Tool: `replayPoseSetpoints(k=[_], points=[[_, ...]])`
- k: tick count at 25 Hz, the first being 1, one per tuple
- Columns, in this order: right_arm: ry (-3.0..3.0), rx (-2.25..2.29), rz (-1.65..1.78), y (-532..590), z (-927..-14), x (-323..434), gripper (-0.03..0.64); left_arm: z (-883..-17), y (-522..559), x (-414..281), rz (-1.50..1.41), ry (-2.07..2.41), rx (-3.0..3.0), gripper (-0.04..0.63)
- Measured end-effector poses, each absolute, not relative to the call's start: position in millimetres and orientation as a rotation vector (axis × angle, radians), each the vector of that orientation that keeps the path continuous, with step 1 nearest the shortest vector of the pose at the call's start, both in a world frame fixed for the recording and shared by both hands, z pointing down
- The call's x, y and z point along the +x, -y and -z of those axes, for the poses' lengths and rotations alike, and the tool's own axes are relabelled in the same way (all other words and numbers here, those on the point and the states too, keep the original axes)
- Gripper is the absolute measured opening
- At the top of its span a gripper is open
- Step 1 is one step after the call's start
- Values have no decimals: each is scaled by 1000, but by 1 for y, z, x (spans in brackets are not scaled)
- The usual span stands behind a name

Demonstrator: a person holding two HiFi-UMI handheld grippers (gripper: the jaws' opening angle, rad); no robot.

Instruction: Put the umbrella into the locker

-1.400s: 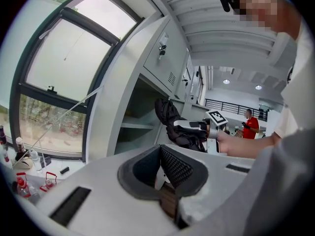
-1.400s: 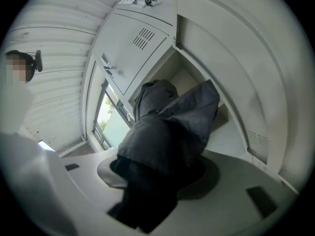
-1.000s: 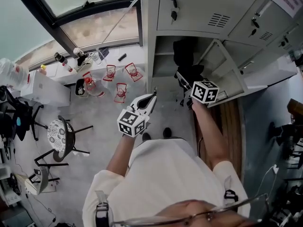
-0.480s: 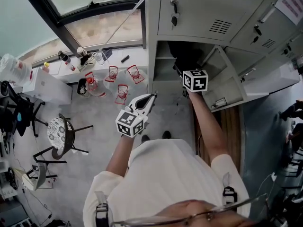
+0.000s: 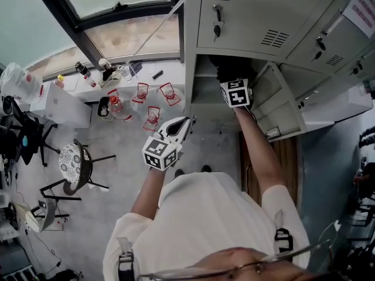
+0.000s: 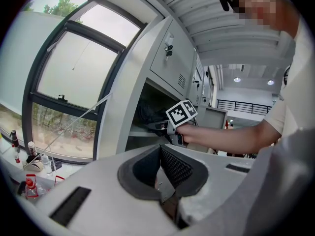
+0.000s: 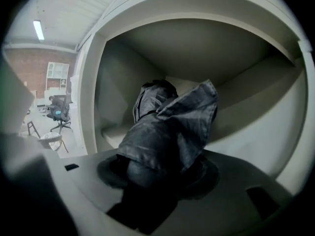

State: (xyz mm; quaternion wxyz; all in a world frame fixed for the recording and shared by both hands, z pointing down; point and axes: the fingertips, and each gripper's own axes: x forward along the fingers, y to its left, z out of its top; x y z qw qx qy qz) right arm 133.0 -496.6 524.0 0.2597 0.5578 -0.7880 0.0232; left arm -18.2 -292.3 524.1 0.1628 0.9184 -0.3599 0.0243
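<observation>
There were two grippers, a left gripper (image 5: 186, 123) and a right gripper (image 7: 160, 168), plus one umbrella (image 7: 170, 127), one open locker (image 5: 188, 69) and one patterned stool (image 5: 73, 163).

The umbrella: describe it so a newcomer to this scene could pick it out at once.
Find the grey locker bank and its open compartment. The right hand-held gripper reaches into it, shut on the umbrella: a folded bundle of dark, creased fabric, the only dark thing in that pale interior.
</observation>
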Motion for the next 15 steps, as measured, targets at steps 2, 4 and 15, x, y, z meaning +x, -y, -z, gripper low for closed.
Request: replayPoseSetpoints(k=[2, 4, 15], points=[[2108, 1497, 34, 505, -520, 131, 238, -524, 293, -17, -71, 1028, 2620, 5], [2071, 1483, 96, 510, -518, 128, 239, -524, 293, -17, -76, 1030, 2619, 5], [1959, 1429, 184, 537, -532, 122, 242, -525, 294, -23, -80, 1057, 2604, 5]])
